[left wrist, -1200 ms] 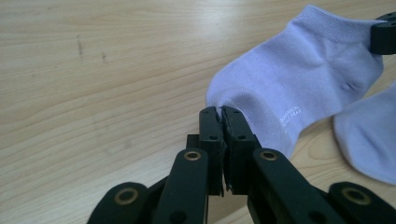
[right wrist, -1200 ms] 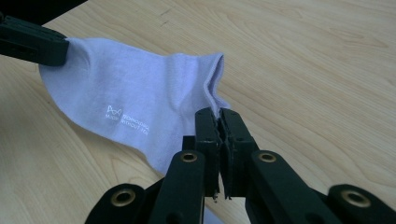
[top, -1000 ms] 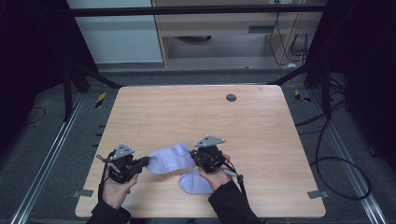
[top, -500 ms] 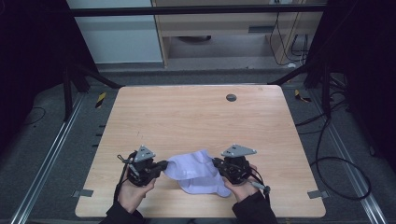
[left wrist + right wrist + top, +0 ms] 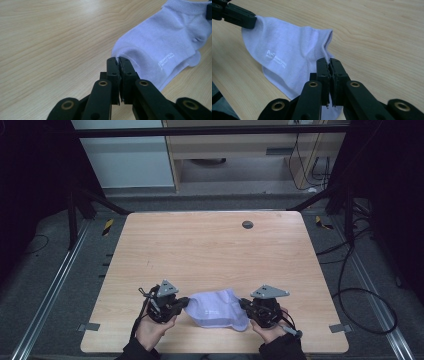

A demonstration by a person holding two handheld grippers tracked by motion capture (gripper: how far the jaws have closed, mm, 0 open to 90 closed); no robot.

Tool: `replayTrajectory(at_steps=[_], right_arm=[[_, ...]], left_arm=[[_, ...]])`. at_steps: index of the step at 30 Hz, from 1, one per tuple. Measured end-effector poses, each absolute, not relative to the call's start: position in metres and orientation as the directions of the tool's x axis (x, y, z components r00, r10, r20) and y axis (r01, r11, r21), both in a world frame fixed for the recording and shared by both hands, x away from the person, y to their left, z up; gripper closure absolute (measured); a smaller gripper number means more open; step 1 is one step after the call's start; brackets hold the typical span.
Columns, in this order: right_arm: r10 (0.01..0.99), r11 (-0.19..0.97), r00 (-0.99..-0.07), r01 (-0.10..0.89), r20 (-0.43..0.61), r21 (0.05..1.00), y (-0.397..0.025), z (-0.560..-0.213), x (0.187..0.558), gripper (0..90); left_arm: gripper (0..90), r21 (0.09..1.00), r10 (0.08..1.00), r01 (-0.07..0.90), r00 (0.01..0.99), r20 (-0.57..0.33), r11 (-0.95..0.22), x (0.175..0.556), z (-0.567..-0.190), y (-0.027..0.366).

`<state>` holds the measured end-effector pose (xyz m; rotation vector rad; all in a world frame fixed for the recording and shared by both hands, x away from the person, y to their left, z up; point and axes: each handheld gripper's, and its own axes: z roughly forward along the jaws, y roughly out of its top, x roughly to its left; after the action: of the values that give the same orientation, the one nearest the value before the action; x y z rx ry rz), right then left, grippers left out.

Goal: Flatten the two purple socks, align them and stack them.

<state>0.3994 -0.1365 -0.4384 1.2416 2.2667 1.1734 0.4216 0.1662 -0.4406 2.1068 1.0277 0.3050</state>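
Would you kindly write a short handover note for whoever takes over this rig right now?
Left gripper: shut on one end of the pale socks.
Right gripper: shut on the opposite end, at the cuff edge.
The socks are spread between the two grippers, near the front edge of the table, one lying over the other.
Done: both ends gripped, socks stacked.
Left: probably folding or laying them flat, then releasing.

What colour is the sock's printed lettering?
White, on the pale lilac sock; the right gripper view shows it best.

Sock on table near front edge, between left gripper and right gripper
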Motion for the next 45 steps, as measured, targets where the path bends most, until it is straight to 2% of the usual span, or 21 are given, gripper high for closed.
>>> replayTrajectory(at_steps=[16, 38, 41, 45], right_arm=[[0.81, 0.303, -0.573, 0.591, 0.124, 0.747, -0.147, -0.451, 0.388, 87.5], [0.826, 0.326, -0.55, 0.643, 0.122, 0.693, -0.148, -0.473, 0.4, 87.1], [0.829, 0.335, -0.549, 0.641, 0.108, 0.691, -0.148, -0.475, 0.401, 86.7], [0.831, 0.341, -0.549, 0.629, 0.089, 0.698, -0.148, -0.478, 0.401, 81.9]], left_arm=[[86.9, 0.691, 0.733, 0.584, 0.67, -0.115, -0.426, 0.421, -0.455, 0.153], [85.7, 0.652, 0.739, 0.604, 0.667, -0.098, -0.459, 0.429, -0.474, 0.146], [82.0, 0.652, 0.738, 0.602, 0.668, -0.095, -0.46, 0.43, -0.476, 0.146], [70.8, 0.655, 0.743, 0.601, 0.663, -0.09, -0.458, 0.431, -0.474, 0.149]])
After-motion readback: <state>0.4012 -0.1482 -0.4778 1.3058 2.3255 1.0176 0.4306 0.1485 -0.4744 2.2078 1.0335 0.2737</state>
